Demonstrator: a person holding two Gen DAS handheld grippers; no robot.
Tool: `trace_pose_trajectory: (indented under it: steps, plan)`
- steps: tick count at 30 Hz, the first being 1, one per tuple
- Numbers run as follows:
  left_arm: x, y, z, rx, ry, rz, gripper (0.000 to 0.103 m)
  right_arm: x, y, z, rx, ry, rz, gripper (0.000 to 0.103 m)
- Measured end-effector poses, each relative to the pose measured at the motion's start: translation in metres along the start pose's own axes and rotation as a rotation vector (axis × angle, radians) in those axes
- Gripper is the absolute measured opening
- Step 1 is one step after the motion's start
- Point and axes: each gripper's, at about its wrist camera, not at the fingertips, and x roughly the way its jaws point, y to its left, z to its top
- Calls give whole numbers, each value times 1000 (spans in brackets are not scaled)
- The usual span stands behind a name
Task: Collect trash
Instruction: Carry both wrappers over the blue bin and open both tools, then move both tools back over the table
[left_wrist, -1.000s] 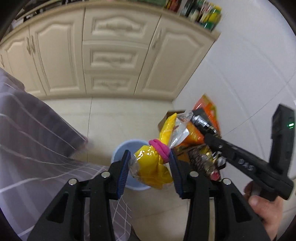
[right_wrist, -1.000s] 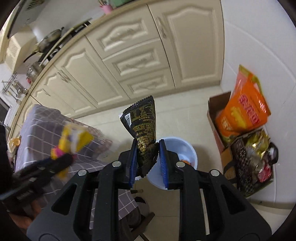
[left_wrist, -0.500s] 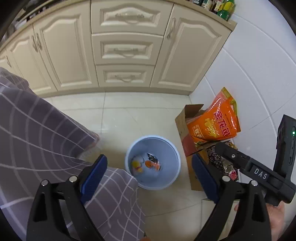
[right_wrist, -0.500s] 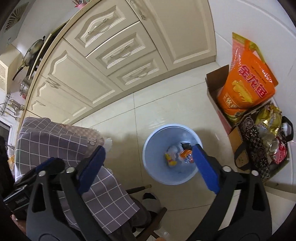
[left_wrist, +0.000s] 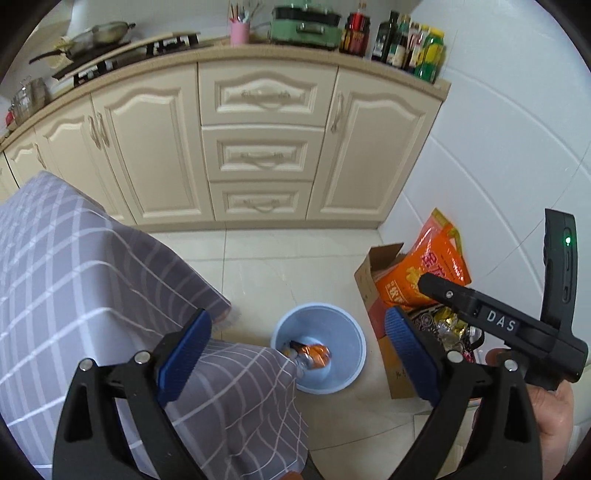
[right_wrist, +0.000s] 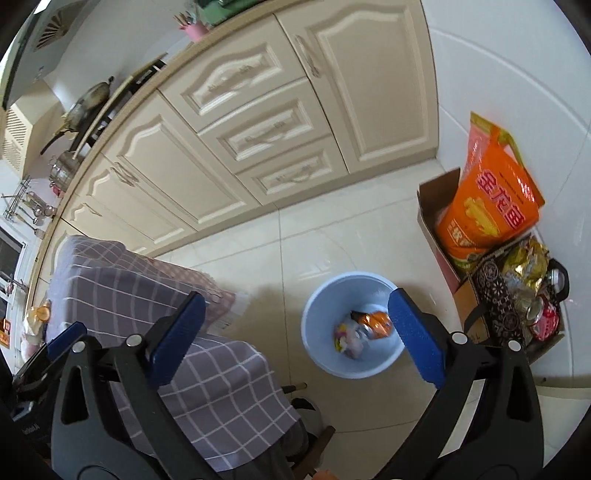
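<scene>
**Both claws spread and empty above the trash bin**

Left wrist view. At the left of the frame a grey checked tablecloth (left_wrist: 92, 295) drapes over a table edge. Lower centre, the left gripper (left_wrist: 295, 354) has its blue pads (left_wrist: 184, 354) far apart; its jaws are opening and nothing is between them. Framed between the pads, on the cream floor tiles, stands a light-blue trash bin (left_wrist: 347, 332), with an orange wrapper (left_wrist: 317, 352) lying inside it. Right of the bin is an open cardboard box (left_wrist: 373, 280) holding an orange bag (left_wrist: 417, 277). At the far right a hand (left_wrist: 554, 413) carries the other black device, marked DAS. Cream cabinets (left_wrist: 258, 155) run across the upper frame.

Right wrist view. At the lower left the same tablecloth (right_wrist: 166, 332) covers the table. The right gripper (right_wrist: 295, 339) stands wide apart, holding nothing. The trash bin (right_wrist: 317, 306) lies right of centre, partly behind the right-hand pad (right_wrist: 413, 336); inside it are the orange wrapper (right_wrist: 373, 321) and a pale, multicoloured piece of trash (right_wrist: 347, 336), too blurred to name. At the right, the cardboard box (right_wrist: 428, 210) holds the orange bag (right_wrist: 487, 206); just below it, a patterned dark bag (right_wrist: 495, 299) contains gold foil packets.
</scene>
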Motion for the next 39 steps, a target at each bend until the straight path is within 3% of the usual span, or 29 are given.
trace_pose_trajectory:
  steps: [9, 17, 30, 39]
  plan:
    - [-66, 32, 2, -43, -116, 17, 93, -43, 69, 10, -95, -89, 58, 97]
    - [-136, 77, -4, -79, -248, 78, 93, -68, 150, 2, -223, -125, 145, 97]
    - [-239, 179, -38, -172, -403, 276, 93, -83, 297, -38, -422, -129, 320, 97]
    - [-286, 255, -79, -289, -447, 401, 93, -80, 389, -79, -562, -86, 422, 97]
